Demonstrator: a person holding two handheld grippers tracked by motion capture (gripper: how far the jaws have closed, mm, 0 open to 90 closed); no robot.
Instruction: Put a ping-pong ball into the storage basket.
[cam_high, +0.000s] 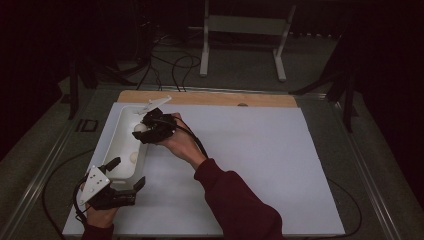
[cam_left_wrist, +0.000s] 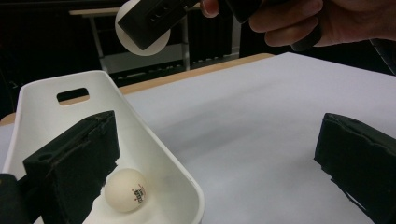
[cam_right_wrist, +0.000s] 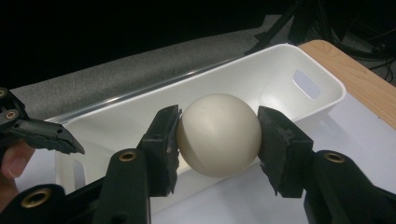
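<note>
Dark surroundings close in on a table (cam_high: 210, 97) whose wooden edge shows along the far side, most of its top covered by one white sheet (cam_high: 240, 165). On the left part of that sheet we see one long white tray (cam_high: 116, 137), with a slot handle cut in each end wall.

We count two white balls. One ball (cam_right_wrist: 218, 134) sits between the black jaws of the right gripper (cam_right_wrist: 218, 140), pressed by a pad on either side; in the high view this gripper (cam_high: 142, 128) hangs over the far half of the tray, and the ball (cam_high: 139, 128) shows as a pale spot at its tip. The second ball (cam_left_wrist: 125, 189), with a small printed mark on it, lies on the tray floor near the near end; in the high view it (cam_high: 133, 157) is a faint round shape inside the tray.

The left gripper (cam_high: 126, 174) rests at the tray's near end with its jaws spread wide: one jaw reaches inside the tray just beside the lying ball, the other stands outside on the sheet, so the tray's side wall (cam_left_wrist: 159, 154) runs between them. We cannot tell whether either pad touches that wall.

We count two hands, one on each gripper, and a dark red sleeve (cam_high: 235, 200) on the right arm.
</note>
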